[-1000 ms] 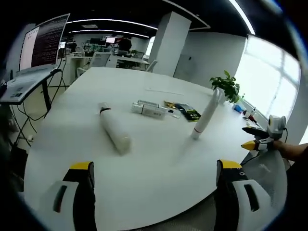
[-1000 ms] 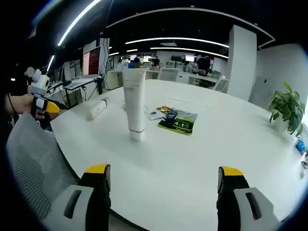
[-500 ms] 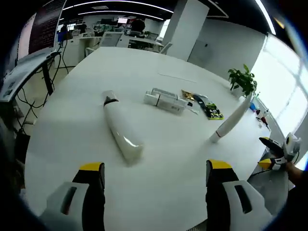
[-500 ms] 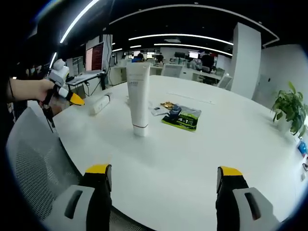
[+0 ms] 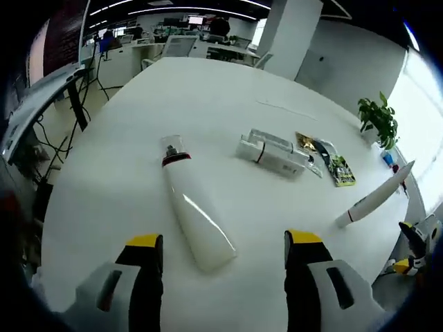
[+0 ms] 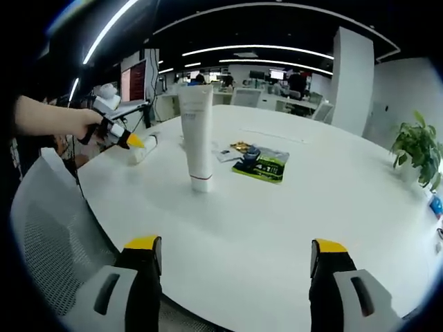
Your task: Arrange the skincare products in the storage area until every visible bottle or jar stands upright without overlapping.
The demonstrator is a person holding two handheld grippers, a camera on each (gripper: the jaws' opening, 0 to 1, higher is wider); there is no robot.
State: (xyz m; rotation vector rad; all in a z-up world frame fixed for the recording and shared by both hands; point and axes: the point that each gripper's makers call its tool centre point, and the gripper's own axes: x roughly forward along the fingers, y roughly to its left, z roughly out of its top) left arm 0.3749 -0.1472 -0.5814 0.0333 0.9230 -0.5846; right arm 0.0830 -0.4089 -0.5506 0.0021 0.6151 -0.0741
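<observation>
On the white table, a white tube with a dark band near its cap is lying flat. The left gripper is hovering just short of the tube's broad end, jaws parted and holding nothing. A second tube is standing upright on its cap (beyond the lying tube, past a flat box and a green packet). The right gripper is hanging well back from the standing tube, released.

Potted plant at the white table's far edge; mesh chair beside it
</observation>
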